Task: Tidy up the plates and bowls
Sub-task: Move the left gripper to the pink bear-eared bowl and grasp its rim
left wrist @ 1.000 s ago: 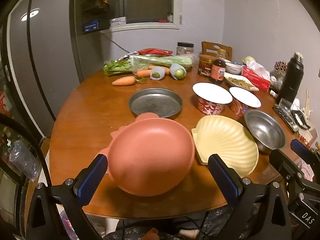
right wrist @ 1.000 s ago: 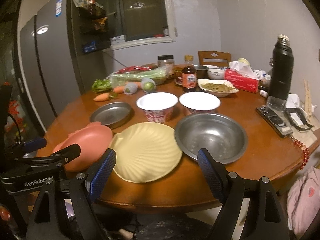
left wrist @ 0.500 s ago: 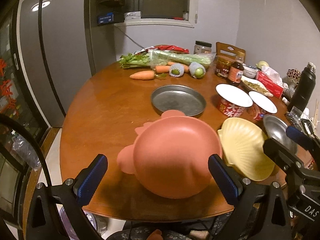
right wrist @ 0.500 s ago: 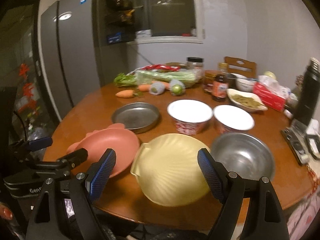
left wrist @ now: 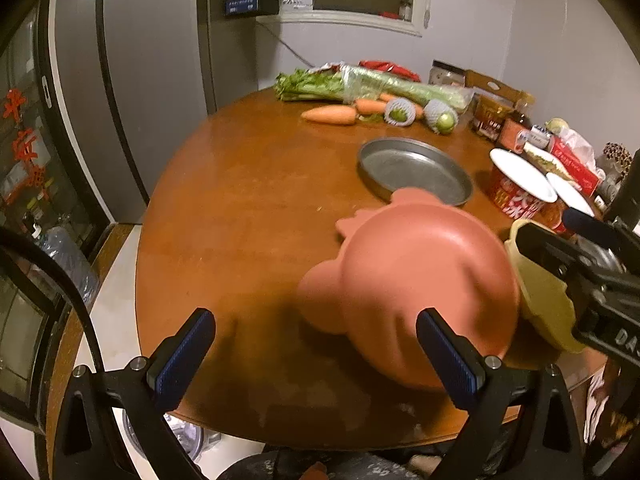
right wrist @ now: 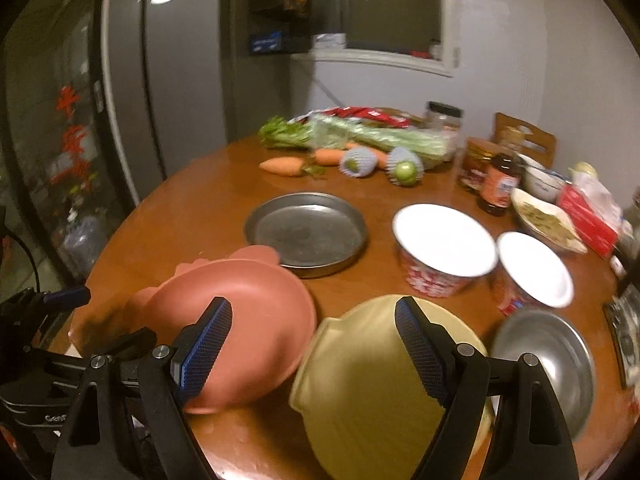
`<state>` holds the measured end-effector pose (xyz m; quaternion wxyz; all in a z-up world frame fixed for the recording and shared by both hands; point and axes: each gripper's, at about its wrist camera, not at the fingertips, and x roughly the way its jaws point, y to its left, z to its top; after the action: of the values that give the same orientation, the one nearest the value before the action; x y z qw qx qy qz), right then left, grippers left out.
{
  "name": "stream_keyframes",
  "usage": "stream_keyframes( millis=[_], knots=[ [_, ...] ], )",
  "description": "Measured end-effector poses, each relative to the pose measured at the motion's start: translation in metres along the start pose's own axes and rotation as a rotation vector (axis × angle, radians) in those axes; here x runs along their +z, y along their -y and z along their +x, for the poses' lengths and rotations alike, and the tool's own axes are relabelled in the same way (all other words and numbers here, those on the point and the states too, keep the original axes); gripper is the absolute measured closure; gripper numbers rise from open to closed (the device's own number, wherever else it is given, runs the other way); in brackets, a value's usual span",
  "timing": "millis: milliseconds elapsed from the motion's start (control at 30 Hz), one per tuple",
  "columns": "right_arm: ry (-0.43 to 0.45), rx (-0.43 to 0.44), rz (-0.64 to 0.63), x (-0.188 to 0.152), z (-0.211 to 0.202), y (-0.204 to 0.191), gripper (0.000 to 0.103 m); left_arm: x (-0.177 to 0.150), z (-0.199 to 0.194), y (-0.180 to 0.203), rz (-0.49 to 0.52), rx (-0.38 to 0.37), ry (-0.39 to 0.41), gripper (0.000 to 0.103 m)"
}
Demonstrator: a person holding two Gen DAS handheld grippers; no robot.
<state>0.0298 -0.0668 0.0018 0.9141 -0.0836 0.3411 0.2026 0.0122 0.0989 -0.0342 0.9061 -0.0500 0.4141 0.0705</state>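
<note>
The left gripper (left wrist: 316, 354) stood wide open and empty over the near edge of the round wooden surface (left wrist: 240, 200), its right finger (left wrist: 446, 360) in front of the pink plate (left wrist: 420, 280) without visibly touching it. The right gripper (right wrist: 312, 352) was also spread wide and held nothing, with the rim of the pink plate (right wrist: 248, 320) behind its left finger (right wrist: 204, 348) and the yellow shell-shaped plate (right wrist: 368, 372) behind its right one. The two plates lay side by side at the front, edges touching or nearly so. Beyond them sat a flat metal pan (right wrist: 306, 232), and to its right two white-topped paper bowls (right wrist: 444, 254). A steel bowl (right wrist: 548, 364) rested just right of the yellow plate. Carrots (left wrist: 330, 114) and bagged greens (left wrist: 372, 86) lay at the far side.
</note>
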Motion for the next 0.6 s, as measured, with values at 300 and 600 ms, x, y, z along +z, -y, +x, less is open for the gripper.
stream_keyframes(
  millis=[300, 600],
  knots=[
    [-0.096, 0.022, -0.120, 0.008, 0.050, -0.016, 0.018, -0.006, 0.010, -0.002, -0.032, -0.030, -0.029, 0.002],
    [-0.138, 0.068, -0.130, 0.013, 0.071, -0.009, 0.026, -0.001, 0.021, 0.004, -0.053, -0.054, -0.051, 0.015]
  ],
)
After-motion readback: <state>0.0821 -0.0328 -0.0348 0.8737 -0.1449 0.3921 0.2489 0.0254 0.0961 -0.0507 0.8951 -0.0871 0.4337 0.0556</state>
